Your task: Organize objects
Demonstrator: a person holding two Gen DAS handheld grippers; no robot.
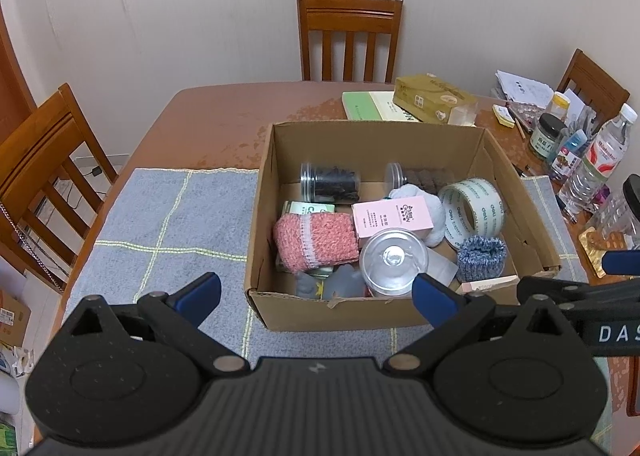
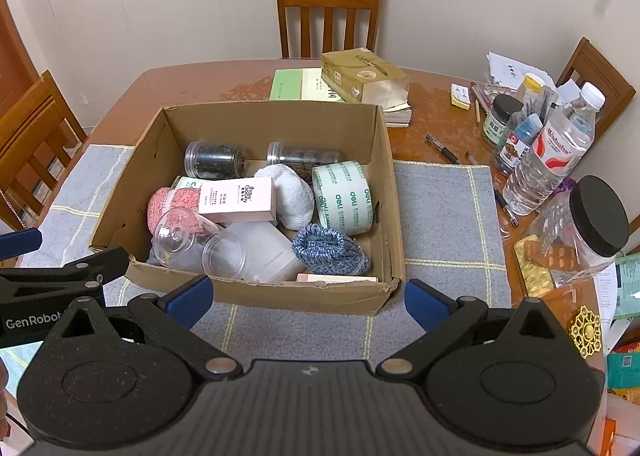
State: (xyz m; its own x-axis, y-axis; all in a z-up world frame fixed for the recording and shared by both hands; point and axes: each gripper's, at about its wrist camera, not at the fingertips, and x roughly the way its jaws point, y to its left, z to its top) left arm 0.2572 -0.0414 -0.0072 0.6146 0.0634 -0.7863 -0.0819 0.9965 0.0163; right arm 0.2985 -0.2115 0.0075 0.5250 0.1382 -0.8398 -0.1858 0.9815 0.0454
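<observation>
On the grey mat point(image 2: 440, 216) sits your box point(image 2: 384, 160), packed: tape roll point(image 2: 340, 196), pink carton point(image 2: 238, 200), blue knit point(image 2: 328, 248), two jars at back. Your left gripper point(image 1: 316, 296) and right gripper point(image 2: 308, 296) hover before its near wall, jaws spread wide, holding nothing

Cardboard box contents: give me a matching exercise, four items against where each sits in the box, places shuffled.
Items:
1. tape roll
2. pink box
3. blue knit roll
4. dark-filled jar

Places in the cardboard box, right wrist view:
A. far left corner
B. near right, in front of the tape
C. against the right wall
D. middle, on top of other items

Pairs: 1-C, 2-D, 3-B, 4-A
</observation>
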